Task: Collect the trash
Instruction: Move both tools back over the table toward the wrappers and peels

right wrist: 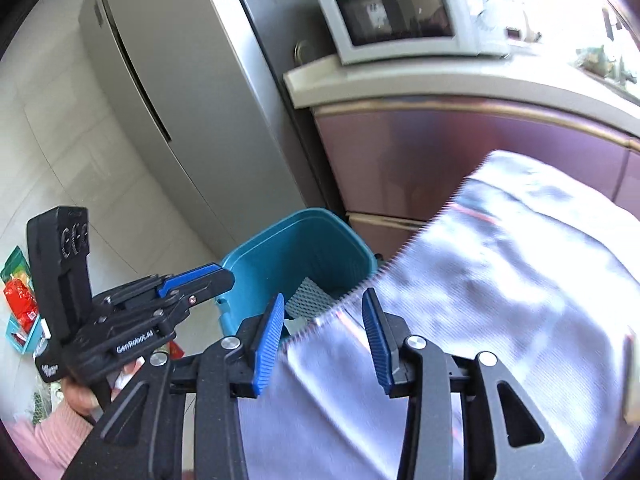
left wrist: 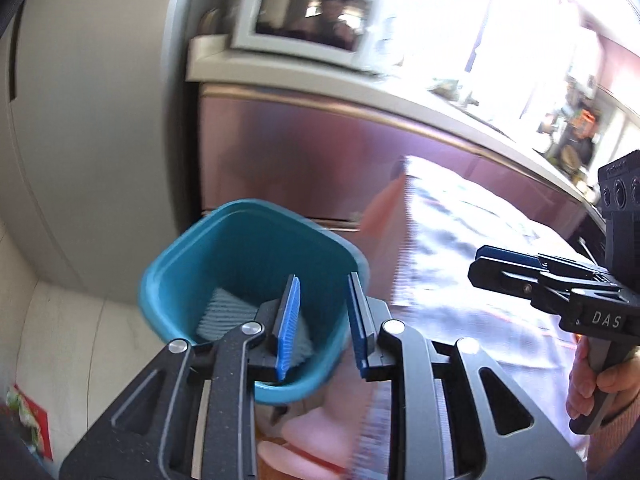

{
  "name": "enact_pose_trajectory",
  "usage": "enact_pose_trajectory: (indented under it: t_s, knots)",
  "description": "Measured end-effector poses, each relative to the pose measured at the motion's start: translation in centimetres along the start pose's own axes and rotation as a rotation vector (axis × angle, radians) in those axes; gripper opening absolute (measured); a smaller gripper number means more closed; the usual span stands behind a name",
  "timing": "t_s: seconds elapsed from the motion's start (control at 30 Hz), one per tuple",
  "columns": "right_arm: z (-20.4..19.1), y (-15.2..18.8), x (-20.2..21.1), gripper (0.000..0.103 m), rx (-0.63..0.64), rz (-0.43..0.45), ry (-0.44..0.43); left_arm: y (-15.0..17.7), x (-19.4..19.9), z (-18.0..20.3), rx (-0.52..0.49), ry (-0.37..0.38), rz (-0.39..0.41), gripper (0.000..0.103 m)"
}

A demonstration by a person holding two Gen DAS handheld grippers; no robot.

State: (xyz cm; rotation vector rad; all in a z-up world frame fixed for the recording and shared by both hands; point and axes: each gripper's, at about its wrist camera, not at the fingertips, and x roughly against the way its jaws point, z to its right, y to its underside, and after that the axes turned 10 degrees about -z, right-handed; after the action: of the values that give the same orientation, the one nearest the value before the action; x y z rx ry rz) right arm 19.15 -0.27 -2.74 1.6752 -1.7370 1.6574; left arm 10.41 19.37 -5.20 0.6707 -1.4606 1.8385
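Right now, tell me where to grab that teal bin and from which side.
Take the teal bin by its rim, probably the near edge, coming from above with one finger inside and one outside. It stands upright and open-topped, its walls look too wide to span, and the silver bag crowds its right side.

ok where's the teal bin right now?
The teal bin sits on the floor, centre in both wrist views, behind the open left gripper, below the purple cabinet and beside the striped cloth.
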Motion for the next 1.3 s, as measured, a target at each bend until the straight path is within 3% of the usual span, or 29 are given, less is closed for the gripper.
enact_pose_trajectory:
  t_s: [0.27, 0.4, 0.47, 0.73, 1.0, 1.3]
  knots:
    - [2.8, 7.4, 7.7, 0.047, -0.069, 0.110, 0.134, 1.4, 1.4, 8.7, -0.163, 0.158, 0.001, 0.025]
    - [4.9, 11.7, 11.1, 0.049, -0.140, 0.136, 0.209, 3.0, 1.0, 13.2, -0.226, 0.220, -0.036, 0.026]
    - [6.1, 13.1, 12.8, 0.053, -0.172, 0.158, 0.241, 3.7, 0.7, 15.1, -0.256, 0.245, -0.056, 0.027]
    - [11.3, 18.4, 19.1, 0.054, -0.314, 0.236, 0.415, 6.6, -0.8, 22.3, -0.372, 0.339, -0.122, 0.031]
    - [15.5, 21.7, 22.1, 0.054, -0.416, 0.256, 0.507, 8.5, -1.3, 27.4, -0.474, 0.426, -0.178, 0.037]
    - [18.6, 23.4, 21.8, 0.059, -0.479, 0.190, 0.532, 10.3, -2.9, 31.9, -0.566, 0.491, -0.269, 0.043]
